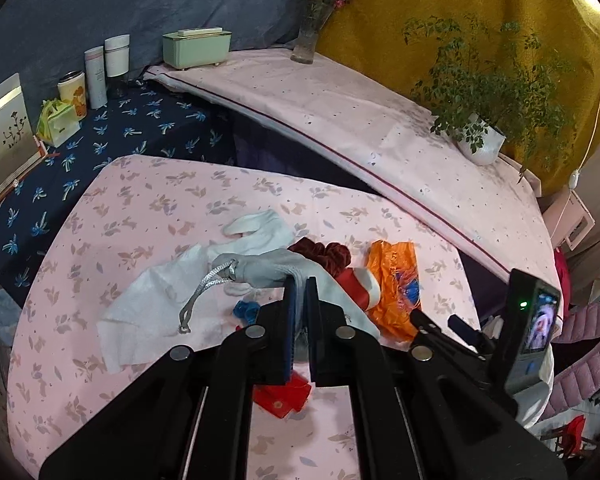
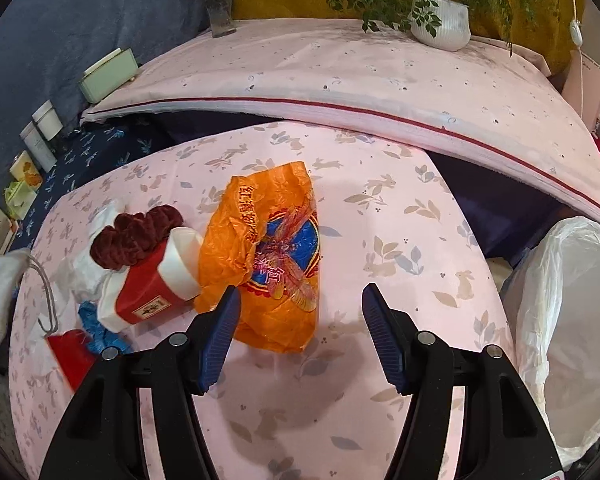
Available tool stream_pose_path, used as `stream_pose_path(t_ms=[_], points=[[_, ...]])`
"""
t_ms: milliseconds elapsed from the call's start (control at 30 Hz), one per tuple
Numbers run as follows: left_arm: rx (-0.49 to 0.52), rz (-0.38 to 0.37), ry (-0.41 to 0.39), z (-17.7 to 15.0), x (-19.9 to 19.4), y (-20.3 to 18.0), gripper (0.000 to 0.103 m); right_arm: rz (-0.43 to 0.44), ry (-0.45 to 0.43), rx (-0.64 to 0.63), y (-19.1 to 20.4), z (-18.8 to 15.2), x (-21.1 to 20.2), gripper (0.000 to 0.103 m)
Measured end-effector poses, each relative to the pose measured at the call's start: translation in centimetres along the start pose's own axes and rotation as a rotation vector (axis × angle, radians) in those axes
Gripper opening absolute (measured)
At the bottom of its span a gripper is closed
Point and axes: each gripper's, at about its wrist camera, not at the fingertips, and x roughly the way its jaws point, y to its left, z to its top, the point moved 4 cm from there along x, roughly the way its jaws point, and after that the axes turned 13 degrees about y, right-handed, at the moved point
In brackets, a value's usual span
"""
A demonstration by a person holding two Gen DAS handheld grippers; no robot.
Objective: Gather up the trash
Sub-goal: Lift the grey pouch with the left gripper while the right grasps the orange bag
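Left wrist: fingers (image 1: 300,292) clamp one grey pouch (image 1: 268,266); right fingers (image 2: 298,306) spread over one orange bag (image 2: 268,256)

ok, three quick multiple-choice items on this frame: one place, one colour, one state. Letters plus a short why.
1. Where does the white-lined trash bin sit?
A. on the table
B. beside the table's right edge
C. on the far shelf

2. What colour is the crumpled plastic bag ahead of the right tongs?
A. green
B. orange
C. black

3. What are the left tongs doing?
A. standing wide open
B. shut on a grey drawstring pouch
C. shut on nothing

Key: 1 B, it sits past the pink cloth's edge; 2 B, orange with a blue print; 3 B, the pads pinch the grey fabric.
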Motion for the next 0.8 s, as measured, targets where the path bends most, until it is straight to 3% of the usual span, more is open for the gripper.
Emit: stream_pose_path(t_ms=[67,133,233,267,333,567,800], points=[[0.007,-0.004,-0.003,0.4,0.1,-0.4,0.005,-0.003,0.026,0.003,-0.3,0.1,1.3,0.057],[0.016,-0.002,-0.003,0.7,0.4,-0.8,0.005,0.004,0.057,0.01,-0.7,-0.1,2.5,0.046],[0.027,0.005,0.006,0.8,1.1,-1.3,0.005,-0.007,0.033,-0.009,-0.7,-0.5,2.6,0.031],[0.03,0.01,0.012,0.8,1.4,-1.5,0.005,-0.002,0.033,-0.026,-0.5,-0.6,2.6,0.016],[0.034,0.012,0.025,0.5,1.9,-1.8,0.005,-0.019,0.029,-0.041,-0.4,-0.8,2.3,0.004],[0.067,0.015,0.04,-0.6,2.0,-4.1,0.005,-0.003,-0.045,-0.056,-1.1,-1.6,-1.8,0.002],[0.12,0.001,0.013,-1.6,-0.1,-8.1,0.005,0.026,-0.151,-0.041,-3.3,-1.5,-8.4,0.001]])
